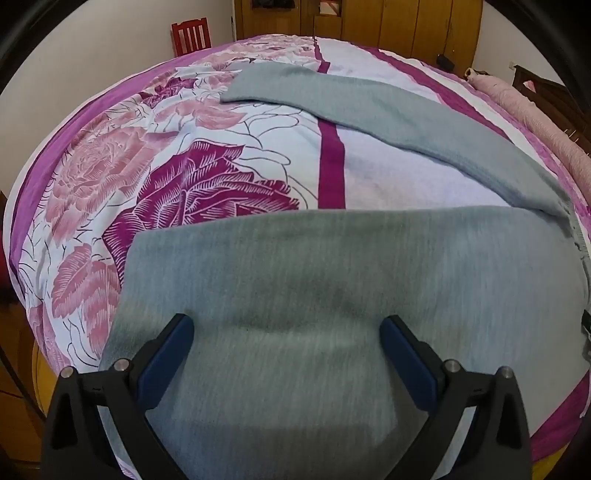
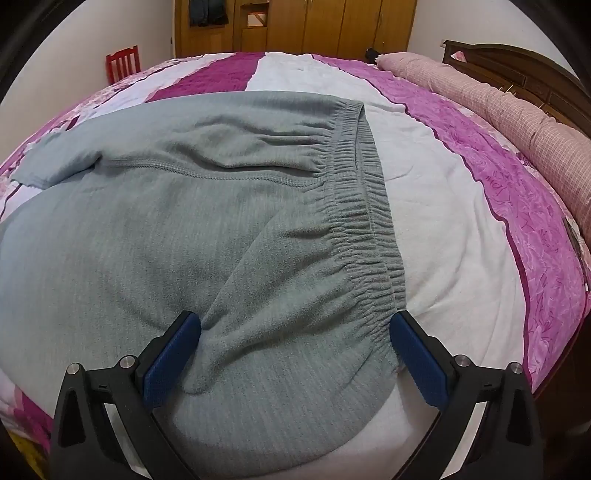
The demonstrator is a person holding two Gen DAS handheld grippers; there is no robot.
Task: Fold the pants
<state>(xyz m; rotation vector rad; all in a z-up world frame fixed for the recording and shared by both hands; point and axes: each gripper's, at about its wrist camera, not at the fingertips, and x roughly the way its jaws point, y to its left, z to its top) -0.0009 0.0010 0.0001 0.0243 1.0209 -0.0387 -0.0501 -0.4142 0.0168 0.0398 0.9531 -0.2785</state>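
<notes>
Grey fleece pants (image 1: 332, 273) lie spread flat on the bed. In the left wrist view the near leg runs across the front and the far leg (image 1: 369, 107) stretches away toward the back left. My left gripper (image 1: 286, 325) is open, its blue pads (image 1: 168, 354) wide apart over the near leg. In the right wrist view the pants (image 2: 184, 221) show their elastic waistband (image 2: 362, 206) on the right. My right gripper (image 2: 295, 321) is open over the near waist corner, with the fabric between its pads (image 2: 417, 354).
The bed has a pink and purple flowered cover (image 1: 177, 177) with a white band (image 2: 450, 236). A long pink bolster (image 2: 491, 103) lies by the wooden headboard (image 2: 524, 70). A red chair (image 1: 191, 36) and a wooden wardrobe (image 2: 295, 26) stand beyond the bed.
</notes>
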